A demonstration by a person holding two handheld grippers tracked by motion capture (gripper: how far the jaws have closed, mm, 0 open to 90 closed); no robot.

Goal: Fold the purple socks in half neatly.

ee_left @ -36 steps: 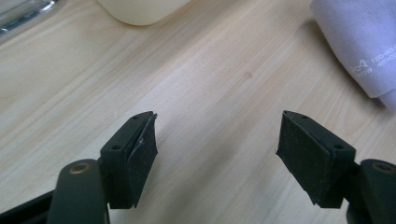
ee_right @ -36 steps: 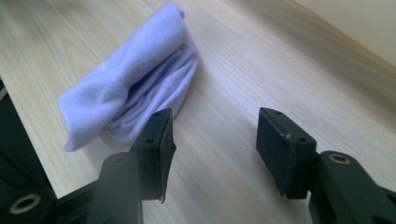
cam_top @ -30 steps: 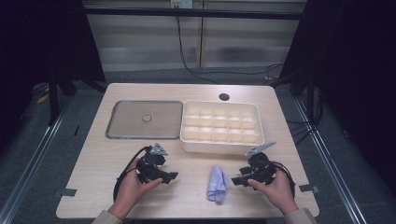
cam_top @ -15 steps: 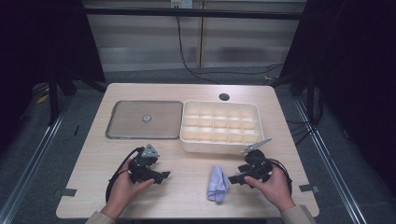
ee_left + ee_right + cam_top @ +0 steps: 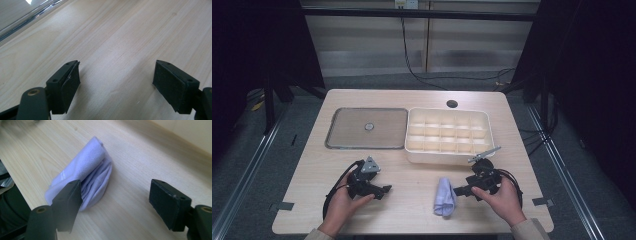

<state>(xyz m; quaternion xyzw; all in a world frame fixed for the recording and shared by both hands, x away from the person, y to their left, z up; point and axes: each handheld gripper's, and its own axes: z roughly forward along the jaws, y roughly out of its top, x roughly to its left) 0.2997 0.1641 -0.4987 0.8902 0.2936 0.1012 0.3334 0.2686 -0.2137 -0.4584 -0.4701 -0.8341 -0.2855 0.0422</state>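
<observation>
Both claws, left claw [image 5: 384, 189] and right claw [image 5: 458, 191], have just spread apart, empty, flanking the folded cloth [image 5: 444, 196] before the tray [image 5: 447, 156].

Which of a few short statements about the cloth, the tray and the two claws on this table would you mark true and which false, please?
1. The folded pale lilac cloth lies on the light wooden table. True.
2. The right claw is clamped on the cloth. False: its jaws stand open, and have just been opening; the cloth lies beside one jaw.
3. The left claw has bare wood between its open jaws. True.
4. The cloth sits inside the cream plastic compartment tray. False: it lies on the table in front of the tray.
5. The flat grey metal lid lies to the right of the tray. False: it lies on its left.
</observation>
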